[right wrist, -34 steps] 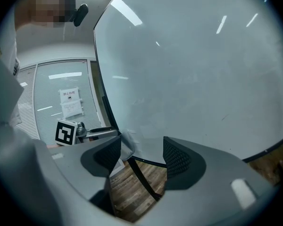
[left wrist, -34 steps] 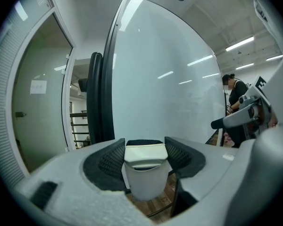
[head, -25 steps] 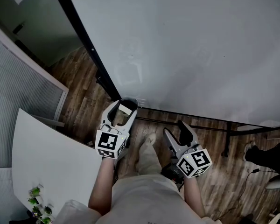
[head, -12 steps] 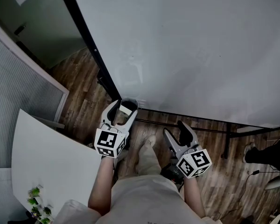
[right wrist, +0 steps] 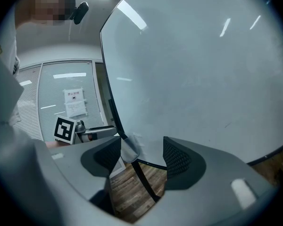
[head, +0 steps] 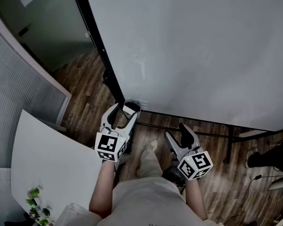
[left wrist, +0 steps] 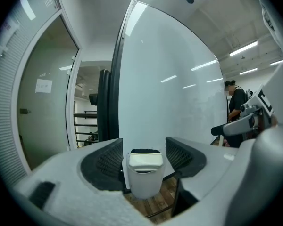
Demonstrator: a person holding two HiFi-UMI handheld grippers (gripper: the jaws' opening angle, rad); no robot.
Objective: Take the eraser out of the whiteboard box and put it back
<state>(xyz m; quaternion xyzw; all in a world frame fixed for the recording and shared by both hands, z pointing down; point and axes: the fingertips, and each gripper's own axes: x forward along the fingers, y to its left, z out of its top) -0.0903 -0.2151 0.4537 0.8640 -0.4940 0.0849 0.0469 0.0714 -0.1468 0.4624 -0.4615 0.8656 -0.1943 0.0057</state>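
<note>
1. My left gripper [head: 125, 111] is up at the white box [left wrist: 144, 185]. Its jaws are partly open, one pad on either side of the box.
2. A thin gap shows on each side, so those jaws have hold of nothing.
3. The eraser [left wrist: 145, 161] sits in the top of that box, with its white back toward me and dark felt behind.
4. The box hangs at the lower left corner of the whiteboard [head: 203, 55], beside its black frame [head: 103, 51].
5. My right gripper [head: 176, 129] is held low over the wooden floor [head: 80, 93], well apart from the box. Its jaws are wide apart and empty.
</note>
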